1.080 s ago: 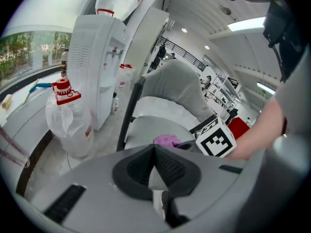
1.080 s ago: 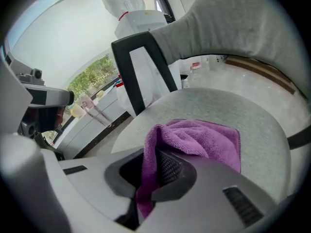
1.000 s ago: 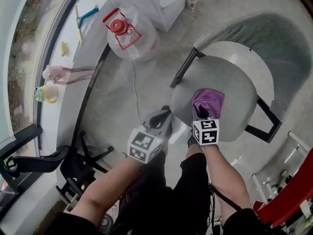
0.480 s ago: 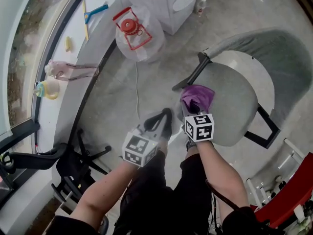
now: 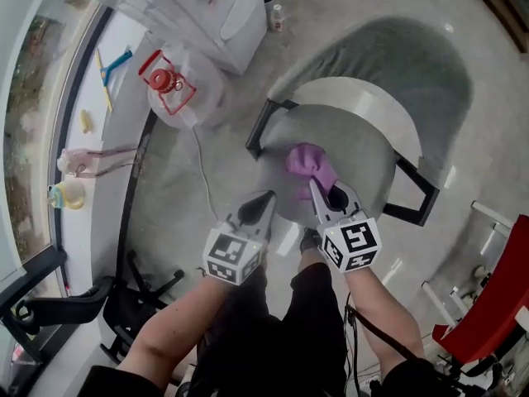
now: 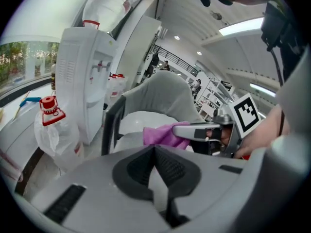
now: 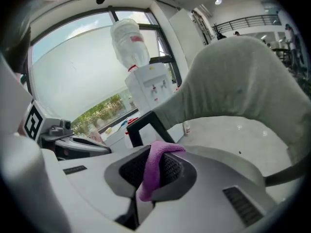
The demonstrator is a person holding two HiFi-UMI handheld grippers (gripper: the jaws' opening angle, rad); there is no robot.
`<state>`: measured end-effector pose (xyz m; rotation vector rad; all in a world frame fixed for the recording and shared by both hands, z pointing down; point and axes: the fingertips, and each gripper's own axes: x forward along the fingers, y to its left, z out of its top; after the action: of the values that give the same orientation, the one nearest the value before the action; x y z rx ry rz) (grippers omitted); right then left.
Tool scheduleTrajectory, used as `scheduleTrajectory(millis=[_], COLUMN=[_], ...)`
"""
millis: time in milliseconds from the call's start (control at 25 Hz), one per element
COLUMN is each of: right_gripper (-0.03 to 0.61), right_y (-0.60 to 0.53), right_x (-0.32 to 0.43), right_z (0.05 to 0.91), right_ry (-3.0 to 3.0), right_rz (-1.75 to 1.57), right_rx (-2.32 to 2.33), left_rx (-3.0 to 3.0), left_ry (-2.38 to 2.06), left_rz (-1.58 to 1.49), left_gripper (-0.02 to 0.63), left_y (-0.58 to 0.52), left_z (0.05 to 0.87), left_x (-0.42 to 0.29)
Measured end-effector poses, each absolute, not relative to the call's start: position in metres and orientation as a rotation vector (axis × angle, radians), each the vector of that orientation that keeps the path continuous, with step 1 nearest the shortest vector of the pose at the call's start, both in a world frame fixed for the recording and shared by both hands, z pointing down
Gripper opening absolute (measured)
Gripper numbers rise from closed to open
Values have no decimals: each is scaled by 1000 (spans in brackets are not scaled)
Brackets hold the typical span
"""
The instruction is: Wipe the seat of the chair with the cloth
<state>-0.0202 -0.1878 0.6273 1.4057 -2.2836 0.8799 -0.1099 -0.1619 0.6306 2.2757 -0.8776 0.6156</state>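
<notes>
The grey chair has a pale round seat (image 5: 364,143) and a curved grey back (image 5: 397,56). My right gripper (image 5: 318,184) is shut on the purple cloth (image 5: 310,162), which lies against the seat's front left part. The cloth (image 7: 154,171) hangs pinched between the jaws in the right gripper view, with the seat (image 7: 233,130) beyond. My left gripper (image 5: 263,201) hovers just left of the seat's front edge, shut with nothing in it. From the left gripper view the cloth (image 6: 163,134) and the right gripper (image 6: 206,130) show ahead.
A water dispenser (image 5: 207,7) and a large bottle in a plastic bag (image 5: 178,85) stand on the floor left of the chair. A window ledge (image 5: 91,131) holds small cleaning items. A black chair base (image 5: 132,292) is at lower left, red furniture (image 5: 496,304) at lower right.
The right gripper has dragged the cloth across the seat, first toward its left edge and then back toward the front. The head view has shifted, so the chair now sits more central.
</notes>
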Motion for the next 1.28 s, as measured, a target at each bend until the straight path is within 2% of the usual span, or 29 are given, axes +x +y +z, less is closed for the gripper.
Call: scheduleTrajectory(millis=[360,600,920,1280], right_gripper=[26,26,26,26], right_y=[-145,-115,-94,-125], right_x=[147,202,211,153], right_z=[670,726,803,806], right_ry=[-1874,-1581,-1362,-1464], right_rz=[922,1084,1160,1163], right_rx=[1789,1893,1821,1737], left_rx=[2354,2439,2398,2292], left_ry=[-712,-678,-780,-887], left_rz=[672,713,761,735], left_gripper=[6,6,6,6], left_y=[-150,-148,-151,-155], left_z=[628,635,655,664], left_x=[-28,-1,-21,-75])
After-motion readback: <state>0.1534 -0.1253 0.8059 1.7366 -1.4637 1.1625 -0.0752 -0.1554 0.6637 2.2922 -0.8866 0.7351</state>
